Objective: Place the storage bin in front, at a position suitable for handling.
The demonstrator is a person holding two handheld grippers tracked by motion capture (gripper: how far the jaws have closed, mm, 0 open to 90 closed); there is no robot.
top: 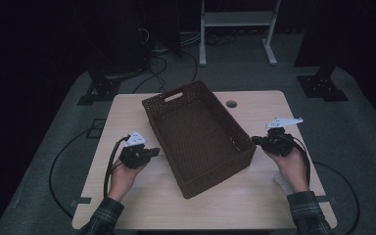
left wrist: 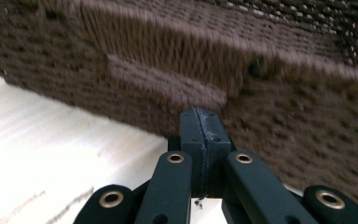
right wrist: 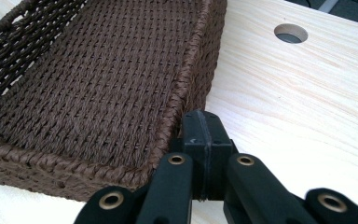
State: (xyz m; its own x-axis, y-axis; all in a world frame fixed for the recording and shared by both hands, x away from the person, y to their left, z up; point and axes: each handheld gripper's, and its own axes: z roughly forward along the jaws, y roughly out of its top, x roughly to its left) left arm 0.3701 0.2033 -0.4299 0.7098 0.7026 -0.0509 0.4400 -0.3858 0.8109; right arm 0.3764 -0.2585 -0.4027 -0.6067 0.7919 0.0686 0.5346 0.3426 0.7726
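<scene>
On the table, centre: a brown woven basket (top: pixel 198 137) is sitting turned at an angle to the table edges, one corner pointing toward the person, nothing lying inside it.
Basket build: tight dark weave on floor and walls; a slot handle (top: pixel 174 96) is showing in the far short wall; a raised woven band is running along the outer wall in the left gripper view, though blur there is making its detail hard to read.
Left gripper (top: pixel 152 153): it is hovering just beside the basket's left long wall (left wrist: pixel 279 121), jaws pressed together with nothing between them; tips are pointing at the wall, and contact is probably not being made, as far as the blurred view is telling.
Right gripper (top: pixel 255 140): it is sitting at the basket's right long wall near the front corner, jaws closed flat against each other and gripping nothing; in the right gripper view its tip (right wrist: pixel 204 135) is lying right against the outer face of the rim (right wrist: pixel 182 88), on the outside of the basket.
Hands: the left hand (top: pixel 123 176) and right hand (top: pixel 291 166) are coming in from the near edge, plaid sleeves showing at both wrists.
Table (top: pixel 127 117): pale wood grain, a round cable hole (top: pixel 231 104) lying beyond the basket's far right corner, well apart from both grippers.
Surroundings: dark room, grey floor, black cables trailing around the table.
</scene>
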